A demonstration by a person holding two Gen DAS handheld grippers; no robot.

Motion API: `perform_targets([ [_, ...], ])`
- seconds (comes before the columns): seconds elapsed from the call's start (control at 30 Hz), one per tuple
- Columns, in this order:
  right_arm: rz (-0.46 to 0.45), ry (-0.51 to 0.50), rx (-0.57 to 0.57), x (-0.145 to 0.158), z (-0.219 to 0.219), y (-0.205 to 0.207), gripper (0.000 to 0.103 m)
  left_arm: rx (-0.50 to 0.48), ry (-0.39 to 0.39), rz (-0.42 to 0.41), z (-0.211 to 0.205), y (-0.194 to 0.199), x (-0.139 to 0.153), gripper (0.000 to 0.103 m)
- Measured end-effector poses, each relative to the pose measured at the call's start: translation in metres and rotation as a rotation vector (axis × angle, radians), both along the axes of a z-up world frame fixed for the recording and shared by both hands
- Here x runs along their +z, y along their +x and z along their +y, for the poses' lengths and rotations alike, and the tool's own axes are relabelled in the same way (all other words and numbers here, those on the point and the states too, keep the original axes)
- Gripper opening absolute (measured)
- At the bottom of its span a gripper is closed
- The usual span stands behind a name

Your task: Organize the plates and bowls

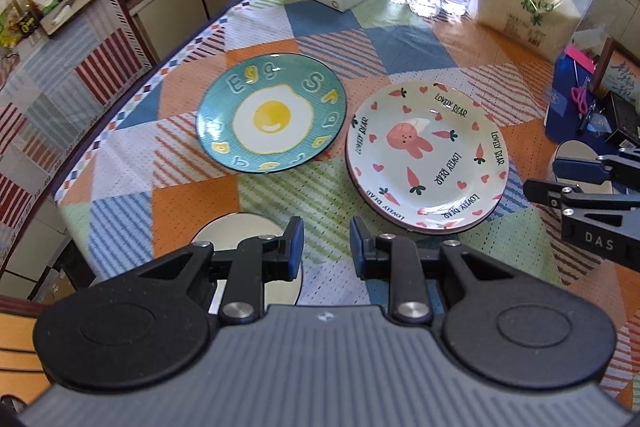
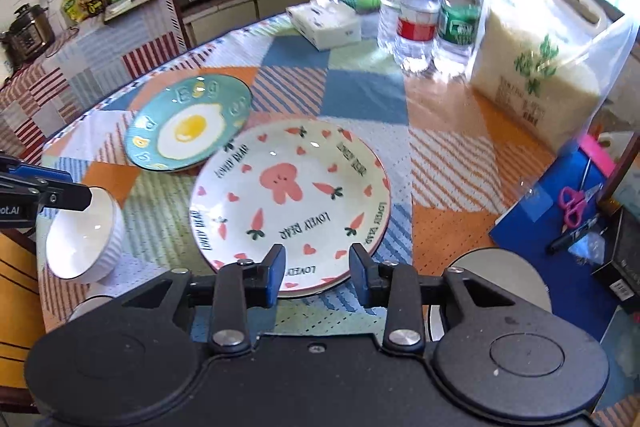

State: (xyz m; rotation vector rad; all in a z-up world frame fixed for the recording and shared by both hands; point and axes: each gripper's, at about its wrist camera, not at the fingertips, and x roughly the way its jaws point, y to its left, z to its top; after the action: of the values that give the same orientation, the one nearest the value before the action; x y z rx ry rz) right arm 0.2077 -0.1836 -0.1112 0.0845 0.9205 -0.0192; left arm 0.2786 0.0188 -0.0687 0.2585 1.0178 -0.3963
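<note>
egg plate (image 1: pixel 271 119) left of bear plate (image 1: pixel 427 155)

Teal egg plate (image 1: pixel 271 113) flat beside stacked white rabbit plates (image 1: pixel 427 151).

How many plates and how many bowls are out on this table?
Plates: 2, the teal egg plate and the bunny plate. A second rim showing under the bunny plate may be a third.
Bowls: 1, the white ribbed bowl.
Total: 3 dishes clearly seen.
</note>
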Motion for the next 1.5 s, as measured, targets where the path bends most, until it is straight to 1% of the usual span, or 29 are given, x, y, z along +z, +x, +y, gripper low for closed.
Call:
perform_targets([
  [0.1, -0.032, -0.004, 0.033, 0.018, 0.011, -0.012, 0.046, 0.036, -0.006, -0.009, 0.018, -0.014, 0.012, 0.027],
  [0.17, -0.049, -0.004, 0.05, 0.028, 0.02, -0.017, 0.05, 0.05, -0.011, -0.013, 0.028, -0.02, 0.018, 0.031],
  [0.2, -0.058, -0.004, 0.059, 0.032, 0.024, -0.019, 0.051, 0.055, -0.009, -0.02, 0.034, -0.024, 0.021, 0.034],
  [0.27, -0.078, -0.007, 0.08, 0.04, 0.035, -0.023, 0.057, 0.066, -0.008, -0.035, 0.043, -0.026, 0.025, 0.04],
  [0.47, -0.115, -0.011, 0.145, 0.052, 0.064, -0.02, 0.07, 0.138, -0.025, -0.043, 0.073, -0.013, 0.027, 0.049],
  [0.53, -0.126, -0.019, 0.157, 0.052, 0.071, -0.014, 0.071, 0.16, -0.03, -0.039, 0.082, -0.002, 0.026, 0.054],
  [0.57, -0.128, -0.022, 0.161, 0.052, 0.074, -0.009, 0.071, 0.169, -0.033, -0.037, 0.087, 0.004, 0.024, 0.055],
  [0.67, -0.126, 0.005, 0.165, 0.047, 0.08, 0.01, 0.072, 0.186, -0.029, -0.03, 0.097, 0.026, 0.018, 0.062],
  [0.73, -0.124, 0.032, 0.158, 0.042, 0.083, 0.025, 0.072, 0.185, -0.026, -0.035, 0.102, 0.039, 0.014, 0.066],
  [0.83, -0.121, 0.044, 0.158, 0.034, 0.089, 0.05, 0.072, 0.176, -0.023, -0.032, 0.107, 0.063, 0.006, 0.072],
  [1.03, -0.12, 0.087, 0.155, 0.01, 0.094, 0.098, 0.072, 0.168, -0.024, -0.014, 0.114, 0.117, -0.019, 0.075],
  [1.2, -0.104, 0.118, 0.141, -0.015, 0.095, 0.135, 0.072, 0.181, -0.04, 0.025, 0.121, 0.159, -0.048, 0.075],
  [1.3, -0.106, 0.113, 0.151, -0.028, 0.096, 0.155, 0.072, 0.193, -0.053, 0.048, 0.126, 0.18, -0.069, 0.075],
  [1.4, -0.108, 0.084, 0.162, -0.039, 0.095, 0.175, 0.072, 0.18, -0.054, 0.068, 0.127, 0.198, -0.089, 0.075],
  [1.5, -0.082, 0.066, 0.158, -0.051, 0.088, 0.198, 0.072, 0.174, -0.063, 0.098, 0.126, 0.212, -0.109, 0.075],
])
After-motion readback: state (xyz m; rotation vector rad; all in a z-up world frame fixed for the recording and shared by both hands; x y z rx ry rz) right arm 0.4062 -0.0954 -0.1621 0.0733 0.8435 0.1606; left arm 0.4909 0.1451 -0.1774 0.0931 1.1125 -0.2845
